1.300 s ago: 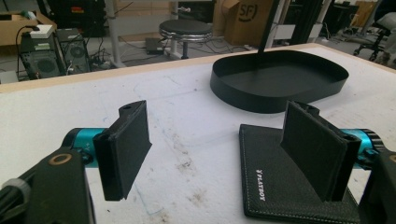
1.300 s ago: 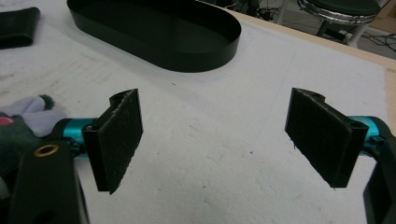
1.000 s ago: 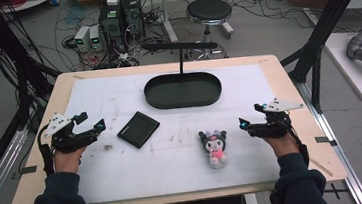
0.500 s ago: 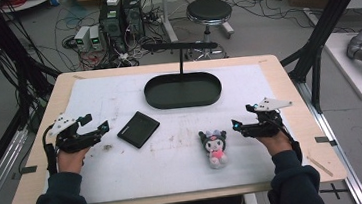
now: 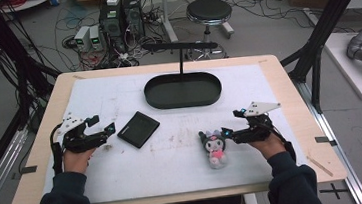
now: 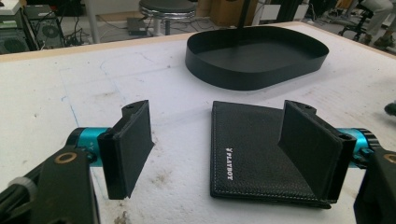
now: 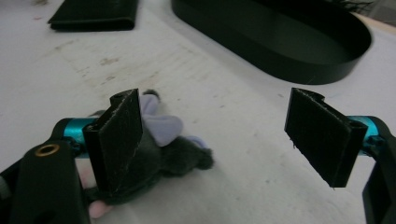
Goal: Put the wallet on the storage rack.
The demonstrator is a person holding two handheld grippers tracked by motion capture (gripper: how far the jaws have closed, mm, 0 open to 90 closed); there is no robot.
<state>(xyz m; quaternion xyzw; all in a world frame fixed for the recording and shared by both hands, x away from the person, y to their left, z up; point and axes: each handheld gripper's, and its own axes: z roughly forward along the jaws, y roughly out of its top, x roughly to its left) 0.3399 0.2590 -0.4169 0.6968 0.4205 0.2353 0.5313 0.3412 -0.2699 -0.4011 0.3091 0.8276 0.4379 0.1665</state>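
Observation:
A black leather wallet lies flat on the white mat, left of centre. My left gripper is open just left of it; in the left gripper view the wallet sits partly behind the right jaw, with my left gripper empty. A small plush toy with a dark head and pink body lies right of centre. My right gripper is open, its tips at the toy's right side. In the right gripper view the plush toy sits behind the left jaw of my right gripper.
A black oval tray rests empty at the back middle of the mat, with a black stand behind it. The tray lies beyond the wallet. Bare mat surrounds both objects; the wooden table edge frames it.
Both grippers have moved inward: the left one to the right toward the wallet, the right one to the left up to the plush toy. Both stay open.

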